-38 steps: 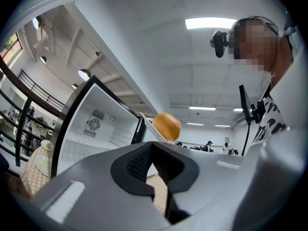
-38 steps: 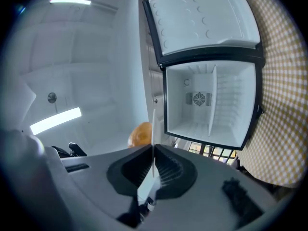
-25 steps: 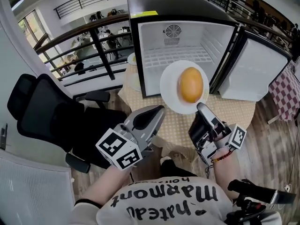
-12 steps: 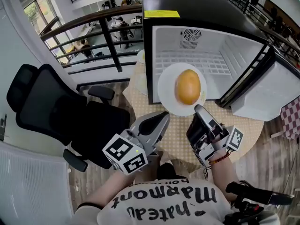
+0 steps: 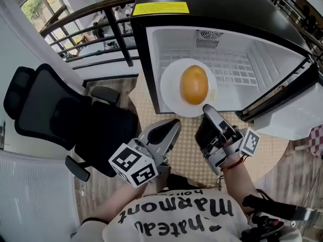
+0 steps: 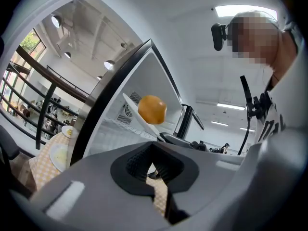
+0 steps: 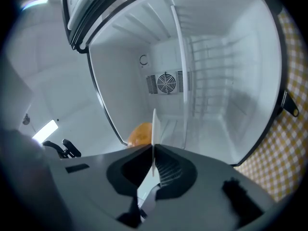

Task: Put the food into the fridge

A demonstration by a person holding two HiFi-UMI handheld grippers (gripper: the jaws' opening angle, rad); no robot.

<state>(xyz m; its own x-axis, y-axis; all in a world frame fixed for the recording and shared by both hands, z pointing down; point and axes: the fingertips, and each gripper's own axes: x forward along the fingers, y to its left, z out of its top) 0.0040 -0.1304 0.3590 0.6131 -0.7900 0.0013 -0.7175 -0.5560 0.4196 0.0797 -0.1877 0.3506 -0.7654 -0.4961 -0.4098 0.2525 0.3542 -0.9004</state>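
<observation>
Head view: R gripper (image 5: 207, 111), centre frame, jaws clamped on near rim of white plate (image 5: 170, 92). Plate is held about level, w/ one round orange-yellow fruit (image 5: 194, 84) sitting near its middle. Plate + fruit are at the mouth of the open mini fridge (image 5: 154, 59), overlapping lower part of the white cavity; can't tell if rim is past the sill. Fridge door (image 5: 295, 117) swung open at right of frame. Yellow label (image 5: 160, 7) on black fridge top, upper centre.

R gripper view: plate seen edge-on as a thin white line pinched between the closed jaws, fruit just left of it. Rear fan grille (image 7: 166, 83) and wire shelf (image 7: 211, 81) straight ahead.

L gripper (image 5: 170, 128), lower centre in head view, apart from plate. L gripper view: jaws together, holding nothing; fruit and plate show above them, upper centre.

Fridge stands on table w/ tan checked cloth (image 5: 187, 147). Black office chair (image 5: 60, 117) at left of frame.
</observation>
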